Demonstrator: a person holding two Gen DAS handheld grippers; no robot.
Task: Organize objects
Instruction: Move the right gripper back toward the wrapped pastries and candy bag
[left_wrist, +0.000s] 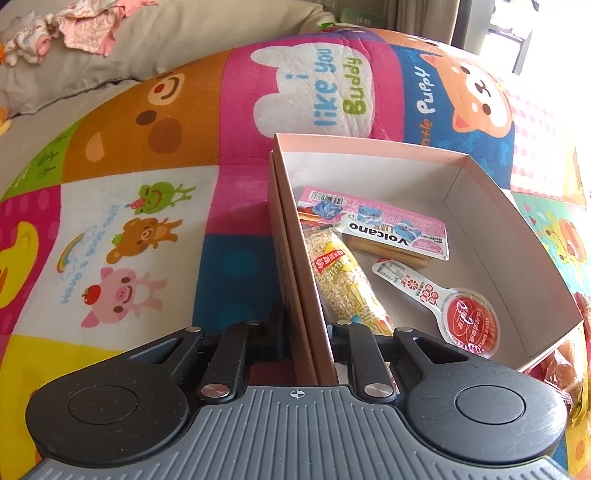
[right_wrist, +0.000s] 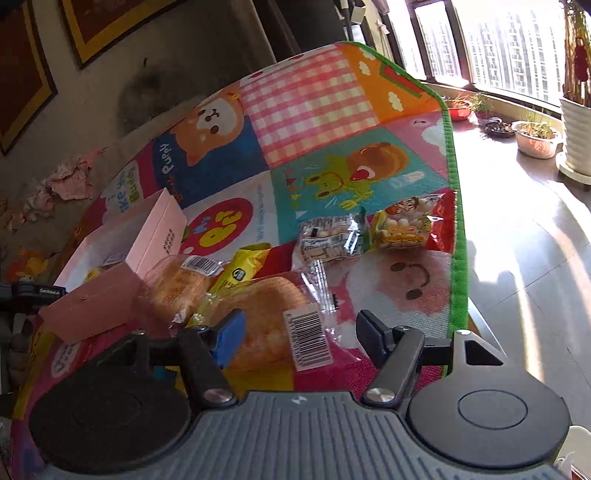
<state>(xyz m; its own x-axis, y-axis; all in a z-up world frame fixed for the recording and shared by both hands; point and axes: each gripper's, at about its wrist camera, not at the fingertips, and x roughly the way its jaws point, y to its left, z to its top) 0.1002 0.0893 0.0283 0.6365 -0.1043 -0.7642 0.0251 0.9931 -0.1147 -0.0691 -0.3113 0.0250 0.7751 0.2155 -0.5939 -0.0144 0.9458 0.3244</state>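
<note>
Pink box (left_wrist: 291, 258) apparently clamped, left tool (left_wrist: 304, 328).

A pink box (left_wrist: 480, 236) sits on a play mat (left_wrist: 147, 206) patchworked in bright cartoon-animal squares, green-edged.

1 pink box (left_wrist: 480, 206) is holding 3 snack packets: 1 biscuit-stick pack (left_wrist: 384, 225), 1 grain bar (left_wrist: 343, 284), 1 jelly cup (left_wrist: 465, 317). On the mat, 2 bread bags (right_wrist: 273, 321) are lying near 1 yellow packet (right_wrist: 240, 269).
</note>
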